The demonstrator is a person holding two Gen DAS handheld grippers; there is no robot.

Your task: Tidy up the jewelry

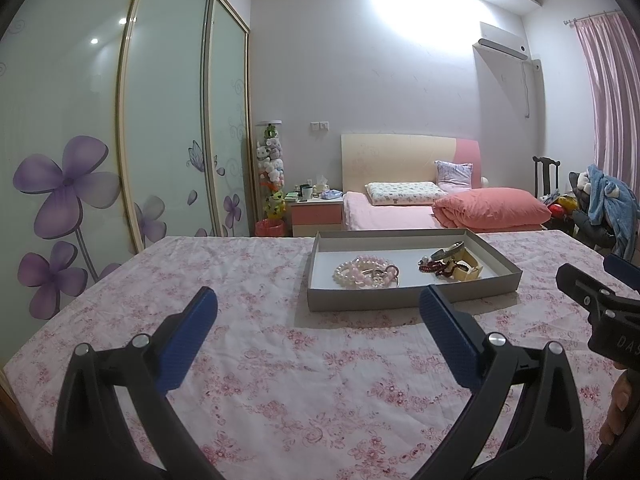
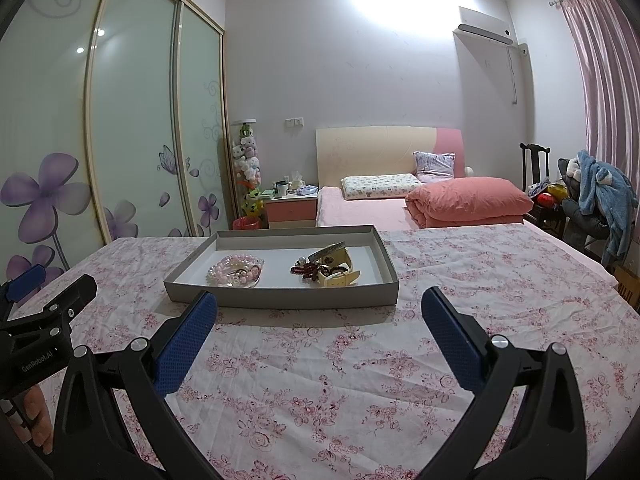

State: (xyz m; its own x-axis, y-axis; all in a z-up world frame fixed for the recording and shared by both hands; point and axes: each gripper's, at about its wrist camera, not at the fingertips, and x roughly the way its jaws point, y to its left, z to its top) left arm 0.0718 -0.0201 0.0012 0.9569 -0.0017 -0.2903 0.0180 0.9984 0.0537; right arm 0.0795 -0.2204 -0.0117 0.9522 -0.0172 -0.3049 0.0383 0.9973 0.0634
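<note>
While both tools hover low over the flowered cloth, the jewelry sits ahead of them inside a shallow grey tray (image 1: 412,300) that lies crosswise on the desk (image 2: 320,380), its long axis running left to right. Within it, a cluster of pink and white bead bracelets (image 1: 366,273) rests toward the left, and apart from it, toward the right, lie a dark red bead string (image 1: 434,267) and a cream-strapped watch (image 1: 464,265), touching or overlapping. The left hand-held gripper (image 1: 318,340) is released, its blue pads spread wide with nothing between them, and the tray stands ahead and somewhat to its right. The right hand-held gripper (image 2: 318,340) is likewise spread and empty, with the tray ahead and slightly to its left, so the watch pile falls nearer this one and the bracelets nearer the left. Since all visible pieces already lie in the tray in two groups, the scene fits either a sorted result or a heap awaiting sorting.
</note>
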